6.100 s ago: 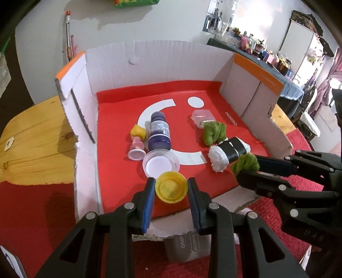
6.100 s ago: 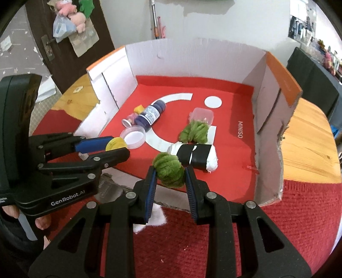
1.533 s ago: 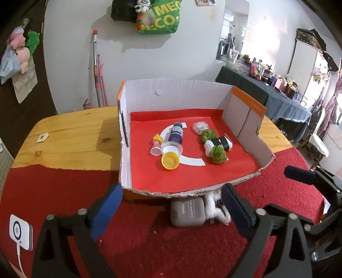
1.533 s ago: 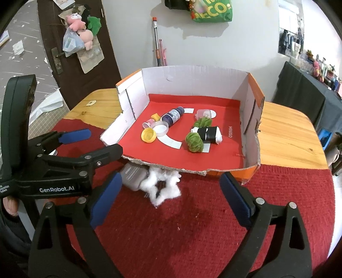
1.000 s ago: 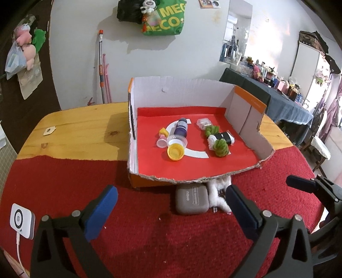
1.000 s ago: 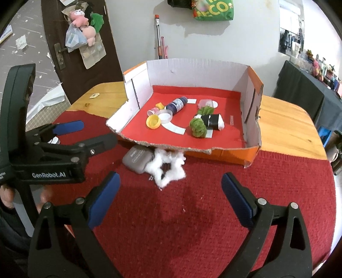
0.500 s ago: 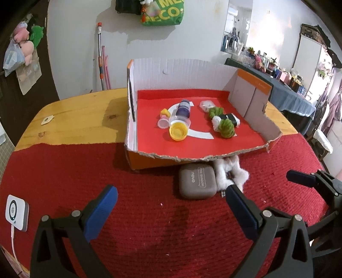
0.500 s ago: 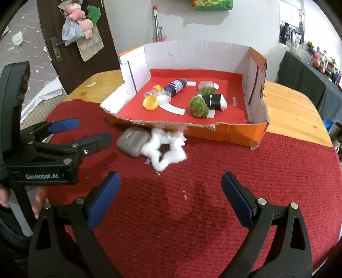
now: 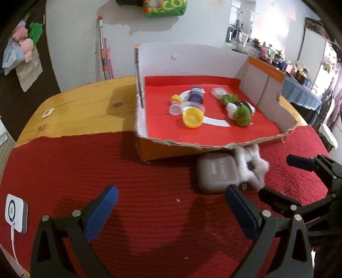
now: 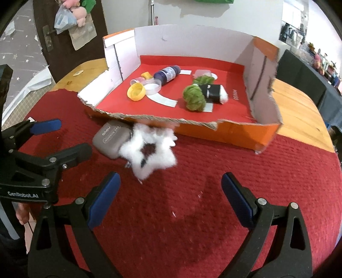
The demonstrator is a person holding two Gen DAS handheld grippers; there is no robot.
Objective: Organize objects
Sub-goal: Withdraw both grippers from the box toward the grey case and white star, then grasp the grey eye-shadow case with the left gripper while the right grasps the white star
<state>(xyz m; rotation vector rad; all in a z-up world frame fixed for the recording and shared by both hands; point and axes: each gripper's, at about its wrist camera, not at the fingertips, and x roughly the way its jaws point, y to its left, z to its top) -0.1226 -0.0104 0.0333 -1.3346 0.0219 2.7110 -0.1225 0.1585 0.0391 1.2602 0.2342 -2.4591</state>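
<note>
A cardboard box (image 9: 139, 111) (image 10: 233, 130) with a red floor holds a yellow cap (image 9: 192, 117) (image 10: 136, 91), a purple bottle (image 9: 195, 96) (image 10: 167, 73), green fluffy balls (image 9: 242, 115) (image 10: 193, 97) and a black-and-white roll (image 10: 213, 93). On the red cloth before the box lie a grey case (image 9: 217, 174) (image 10: 110, 139) and a white fluffy star (image 9: 252, 169) (image 10: 152, 155). My left gripper (image 9: 170, 205) is open and empty, left of the case. My right gripper (image 10: 171, 192) is open and empty, just short of the star.
The red cloth (image 9: 85, 171) covers the near half of a wooden table (image 9: 85, 109). A small white device with a cable (image 9: 15, 212) lies at the left edge. A dark door with hanging toys (image 10: 64, 19) stands behind.
Both grippers let go of the yellow cap and green ball in the box, opened wide and drew back. Now they drop lower toward the grey case and white star.
</note>
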